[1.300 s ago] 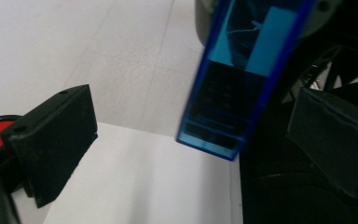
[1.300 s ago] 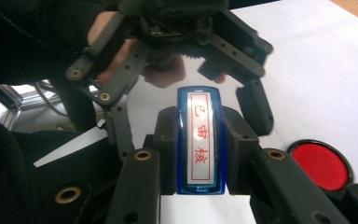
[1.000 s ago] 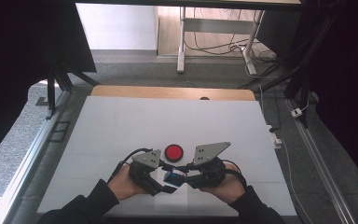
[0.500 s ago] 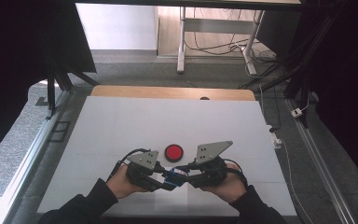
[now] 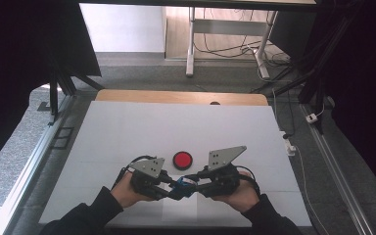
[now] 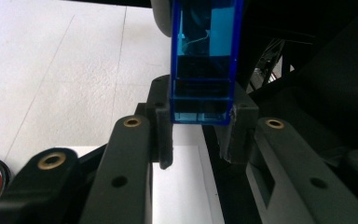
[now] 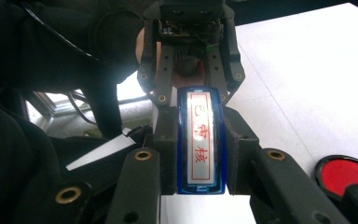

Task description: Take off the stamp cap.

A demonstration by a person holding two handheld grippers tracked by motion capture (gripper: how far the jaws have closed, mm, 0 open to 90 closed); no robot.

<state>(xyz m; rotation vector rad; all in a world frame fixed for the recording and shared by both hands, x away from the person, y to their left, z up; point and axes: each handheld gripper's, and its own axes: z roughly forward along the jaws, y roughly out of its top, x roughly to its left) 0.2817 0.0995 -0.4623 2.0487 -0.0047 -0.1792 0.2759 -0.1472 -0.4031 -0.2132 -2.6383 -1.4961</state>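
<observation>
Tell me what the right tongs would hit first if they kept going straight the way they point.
Probably the left tongs: they face the right tongs head-on, both shut on the same blue stamp. The red pad lies off to the side.

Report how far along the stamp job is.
Done: the blue stamp is off the table, gripped by both the left tool and right tool. In hand: holding it between them. Left: apparently inking at the red pad, still untouched.

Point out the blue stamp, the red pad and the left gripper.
Blue stamp (image 7: 200, 140): right gripper view, on its white label.
Red pad (image 5: 182, 158): high view, centre of its red disc.
Left gripper (image 6: 199, 140): left gripper view, midway between its fingertips.
</observation>
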